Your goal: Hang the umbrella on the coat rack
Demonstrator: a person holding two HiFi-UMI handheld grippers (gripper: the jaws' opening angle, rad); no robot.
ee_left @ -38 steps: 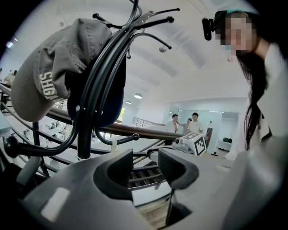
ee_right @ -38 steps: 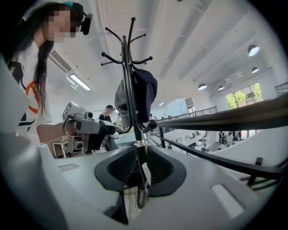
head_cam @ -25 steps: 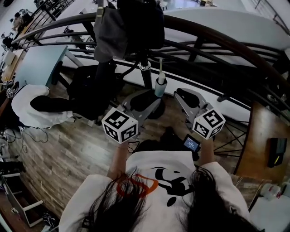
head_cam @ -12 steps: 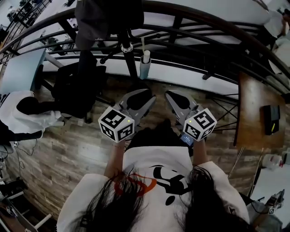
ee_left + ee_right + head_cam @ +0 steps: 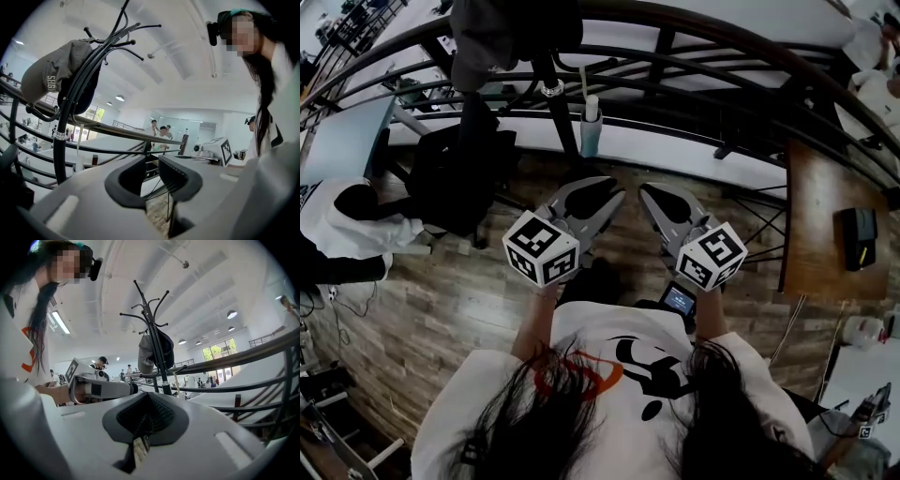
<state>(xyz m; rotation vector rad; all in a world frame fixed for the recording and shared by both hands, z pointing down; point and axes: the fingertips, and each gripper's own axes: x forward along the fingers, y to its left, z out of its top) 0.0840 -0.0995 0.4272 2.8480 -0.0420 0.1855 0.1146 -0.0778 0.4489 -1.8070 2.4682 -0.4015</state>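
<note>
- The coat rack [image 5: 563, 117] stands against the curved railing [image 5: 741, 52], with a cap [image 5: 49, 75] and a dark bag [image 5: 86, 91] on its hooks.
- A pale folded umbrella [image 5: 590, 131] hangs by a thin strap just beside the rack's pole, touching neither gripper.
- The left gripper [image 5: 592, 192] is near the rack's foot on the person's side, its jaws spread around nothing.
- The right gripper [image 5: 661, 194] is alongside it, farther from the rack's pole, with its jaws pressed together and nothing between them.
</note>
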